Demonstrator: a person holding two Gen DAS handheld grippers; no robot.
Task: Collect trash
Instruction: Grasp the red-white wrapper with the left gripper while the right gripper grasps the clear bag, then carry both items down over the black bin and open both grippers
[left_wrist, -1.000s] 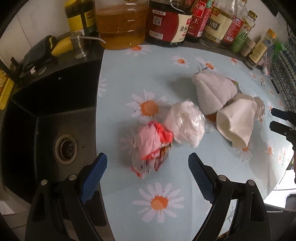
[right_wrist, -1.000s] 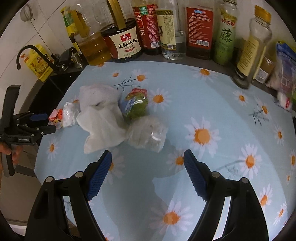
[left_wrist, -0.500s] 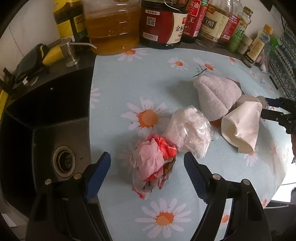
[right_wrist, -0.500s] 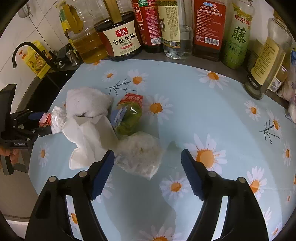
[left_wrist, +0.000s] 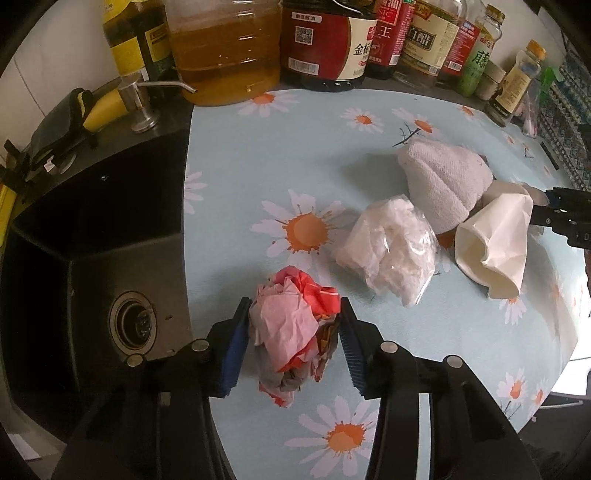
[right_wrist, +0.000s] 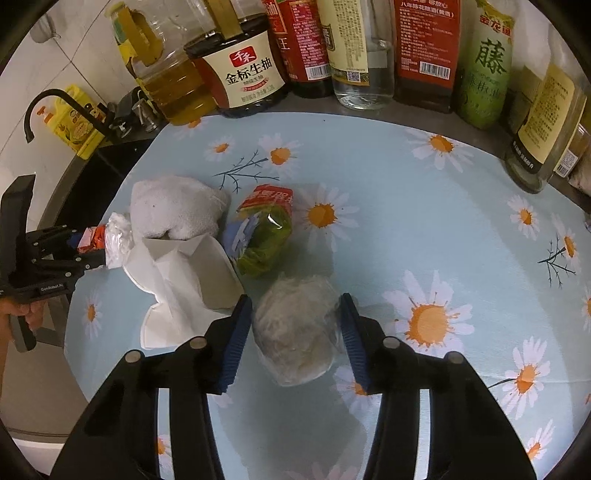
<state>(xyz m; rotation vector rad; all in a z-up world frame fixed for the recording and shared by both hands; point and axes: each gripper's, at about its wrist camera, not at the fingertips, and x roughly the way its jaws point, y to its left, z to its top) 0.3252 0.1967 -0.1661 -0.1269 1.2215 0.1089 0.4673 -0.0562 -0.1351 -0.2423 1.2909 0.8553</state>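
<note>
At lower centre of the left wrist view, the left gripper (left_wrist: 293, 345) is closing, its fingers pinching a red-and-pink paper wad (left_wrist: 291, 328) near the counter (left_wrist: 255, 177) edge beside the sink (left_wrist: 92, 258). The right gripper (right_wrist: 295, 339) grips a clear plastic ball (right_wrist: 295, 328) at lower centre; open cloth lies to its right. Six trash pieces show.

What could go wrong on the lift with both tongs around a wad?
1. The left tongs are closing on the loose red-pink wrapper wad; trailing scraps could drop into the sink beside it.
2. The right tongs, shut on the clear plastic ball, sit against the white paper, which could drag along.
</note>
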